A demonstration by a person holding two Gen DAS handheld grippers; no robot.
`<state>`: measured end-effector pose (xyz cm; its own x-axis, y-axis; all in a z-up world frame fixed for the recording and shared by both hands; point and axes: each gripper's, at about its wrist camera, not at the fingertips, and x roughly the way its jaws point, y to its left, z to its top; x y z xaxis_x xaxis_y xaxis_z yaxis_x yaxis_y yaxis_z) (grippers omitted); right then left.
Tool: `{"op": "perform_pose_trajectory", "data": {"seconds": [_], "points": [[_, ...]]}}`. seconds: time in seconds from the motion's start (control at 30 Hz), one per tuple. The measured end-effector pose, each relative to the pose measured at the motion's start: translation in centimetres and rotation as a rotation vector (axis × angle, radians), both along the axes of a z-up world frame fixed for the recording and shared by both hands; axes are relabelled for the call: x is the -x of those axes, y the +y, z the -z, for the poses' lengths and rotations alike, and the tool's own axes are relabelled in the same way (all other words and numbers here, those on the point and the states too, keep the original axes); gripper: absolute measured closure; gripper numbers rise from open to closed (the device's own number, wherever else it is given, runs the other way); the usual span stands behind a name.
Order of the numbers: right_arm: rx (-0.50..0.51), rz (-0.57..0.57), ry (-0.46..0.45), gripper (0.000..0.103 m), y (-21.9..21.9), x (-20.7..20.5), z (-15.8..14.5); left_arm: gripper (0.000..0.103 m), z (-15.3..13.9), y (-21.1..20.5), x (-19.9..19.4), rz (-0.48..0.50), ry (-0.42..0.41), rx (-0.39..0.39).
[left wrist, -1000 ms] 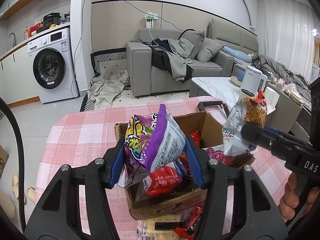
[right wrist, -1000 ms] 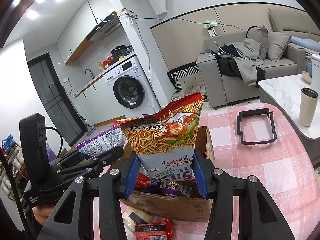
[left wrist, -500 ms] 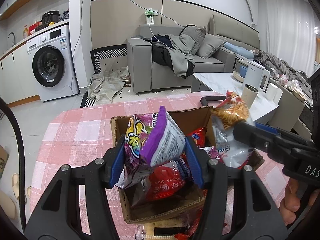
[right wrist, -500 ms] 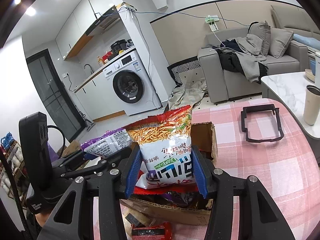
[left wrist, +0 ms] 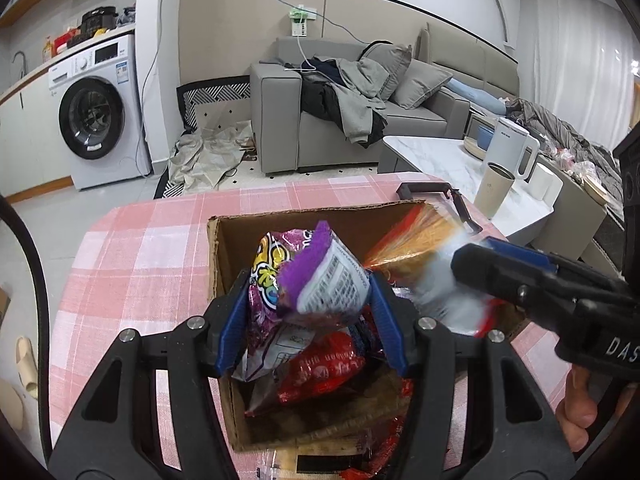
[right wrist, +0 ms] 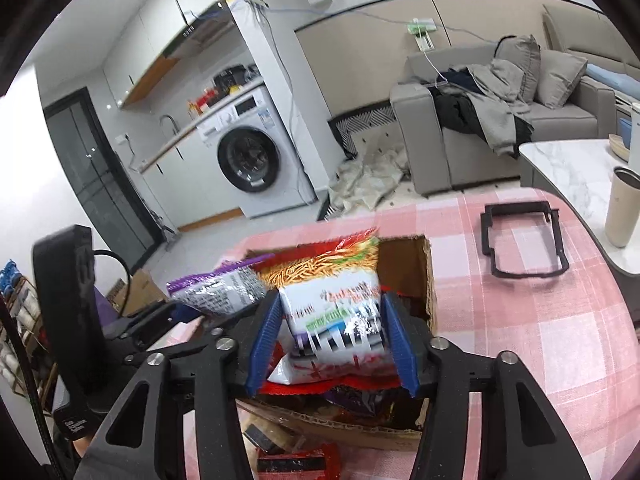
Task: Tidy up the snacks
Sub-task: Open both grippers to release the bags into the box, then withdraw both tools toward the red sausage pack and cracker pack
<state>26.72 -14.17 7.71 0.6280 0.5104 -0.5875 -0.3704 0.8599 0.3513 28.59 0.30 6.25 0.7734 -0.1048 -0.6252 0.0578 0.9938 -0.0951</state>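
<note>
1. The left gripper (left wrist: 308, 320) pinched the purple snack bag (left wrist: 308, 280) at centre frame, over the cardboard box (left wrist: 280, 220).
2. The right gripper (right wrist: 330, 336), its jaws just easing apart, bracketed the noodle-snack bag (right wrist: 332, 292), blurred and seemingly slipping into the box.
3. Both bags looked light, puffy and crinkly, with crushable contents; gripping the sealed edges seemed safest.

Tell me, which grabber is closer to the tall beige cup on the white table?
Right. The right gripper, with the noodle snack bag between its fingers, is on the box's side toward the beige cup. The left gripper, holding the purple bag, is farther away.
</note>
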Motion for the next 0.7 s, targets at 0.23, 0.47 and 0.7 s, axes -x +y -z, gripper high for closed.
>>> {"op": "perform_pose_trajectory", "data": {"seconds": [0.23,0.47,0.7], "points": [[0.018,0.042,-0.066,0.004,-1.6,1.8,-0.8,0.017,-0.8,0.5,1.9,-0.008,-0.025,-0.021],[0.064,0.044,-0.037,0.001,-2.7,3.6,-0.5,0.001,-1.5,0.1,5.0,-0.021,-0.047,-0.038],[0.068,0.044,-0.028,0.0,-3.5,5.4,0.9,0.001,-1.5,0.9,8.5,-0.035,-0.051,-0.021]]}}
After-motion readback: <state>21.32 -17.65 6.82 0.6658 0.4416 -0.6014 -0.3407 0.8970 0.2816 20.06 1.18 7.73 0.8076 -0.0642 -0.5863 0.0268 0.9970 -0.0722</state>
